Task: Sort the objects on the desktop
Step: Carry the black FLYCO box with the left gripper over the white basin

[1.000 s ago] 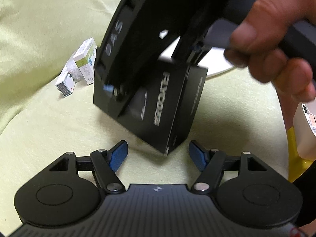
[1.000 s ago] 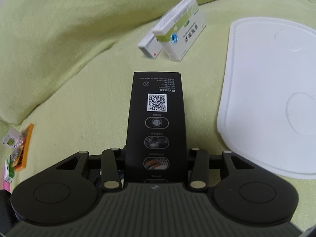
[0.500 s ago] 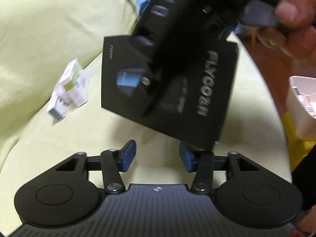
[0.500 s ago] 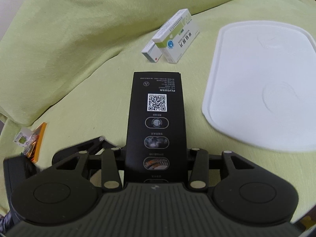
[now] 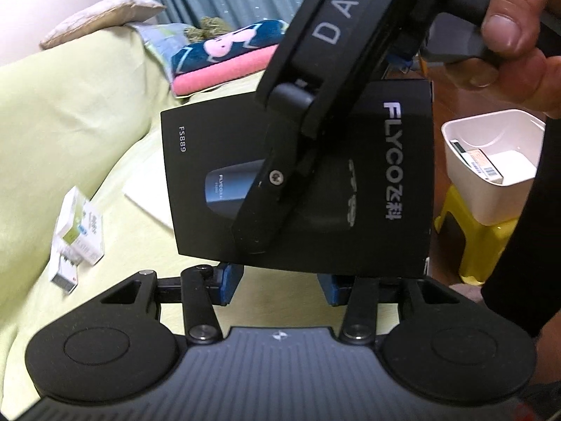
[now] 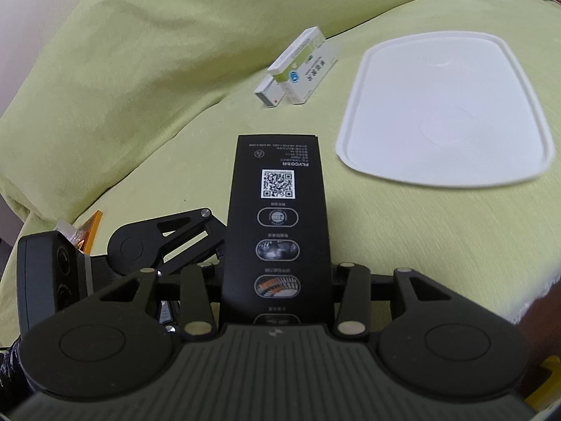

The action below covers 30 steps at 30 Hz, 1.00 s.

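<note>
My right gripper (image 6: 277, 277) is shut on a black FLYCO box (image 6: 277, 161), which it holds in the air above the green cover. The left wrist view shows the box's broad face (image 5: 385, 210), with a right gripper finger (image 5: 266, 193) clamped across it and a hand (image 5: 508, 24) on the handle. Just under the box's lower edge, my left gripper (image 5: 280, 284) stands open, its blue pads (image 5: 228, 282) holding nothing. Part of the left gripper's body (image 6: 157, 242) shows beside the box in the right wrist view.
Small white medicine boxes (image 5: 77, 231) (image 6: 298, 70) lie on the green cover. A white tray (image 6: 445, 112) lies to the right. A white bin (image 5: 491, 165) holding small boxes stands on a yellow stool (image 5: 484, 238). Folded towels (image 5: 224, 52) lie at the back. An orange packet (image 6: 87, 228) lies at the left.
The right gripper has lifted the black box higher and turned its broad face to the left camera. The left gripper's fingers have narrowed and it has come in under the box.
</note>
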Available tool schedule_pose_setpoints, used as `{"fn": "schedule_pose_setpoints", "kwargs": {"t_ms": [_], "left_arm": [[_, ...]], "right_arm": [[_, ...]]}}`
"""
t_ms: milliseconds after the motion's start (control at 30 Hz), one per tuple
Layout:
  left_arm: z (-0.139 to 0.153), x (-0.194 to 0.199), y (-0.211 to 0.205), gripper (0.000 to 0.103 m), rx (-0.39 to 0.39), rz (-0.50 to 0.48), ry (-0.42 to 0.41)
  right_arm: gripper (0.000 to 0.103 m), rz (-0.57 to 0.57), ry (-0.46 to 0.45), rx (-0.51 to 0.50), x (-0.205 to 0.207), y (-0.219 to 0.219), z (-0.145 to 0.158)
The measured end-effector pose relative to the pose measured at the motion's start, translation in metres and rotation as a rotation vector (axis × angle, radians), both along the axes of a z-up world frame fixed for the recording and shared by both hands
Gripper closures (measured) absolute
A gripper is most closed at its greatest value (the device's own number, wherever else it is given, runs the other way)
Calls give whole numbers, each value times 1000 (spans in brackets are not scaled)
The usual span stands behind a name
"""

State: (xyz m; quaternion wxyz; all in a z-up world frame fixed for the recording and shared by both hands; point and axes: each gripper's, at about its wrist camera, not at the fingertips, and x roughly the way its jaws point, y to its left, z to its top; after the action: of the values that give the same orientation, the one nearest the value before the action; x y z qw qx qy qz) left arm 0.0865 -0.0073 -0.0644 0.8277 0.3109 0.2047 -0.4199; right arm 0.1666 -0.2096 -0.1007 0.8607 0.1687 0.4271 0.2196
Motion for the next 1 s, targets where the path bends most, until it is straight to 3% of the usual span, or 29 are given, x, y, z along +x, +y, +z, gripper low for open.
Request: {"fn": "schedule_pose_setpoints", "kwargs": {"t_ms": [367, 867, 1000], "left_arm": [[32, -26, -15, 52, 58, -106, -51], [78, -38, -69, 52, 4, -317, -113], [69, -53, -99, 52, -4, -384, -115]], "right_arm": [[64, -121, -45, 24, -54, -31, 21], [63, -344, -111, -60, -116, -103, 62], [63, -414, -111, -76, -134, -126, 64]]}}
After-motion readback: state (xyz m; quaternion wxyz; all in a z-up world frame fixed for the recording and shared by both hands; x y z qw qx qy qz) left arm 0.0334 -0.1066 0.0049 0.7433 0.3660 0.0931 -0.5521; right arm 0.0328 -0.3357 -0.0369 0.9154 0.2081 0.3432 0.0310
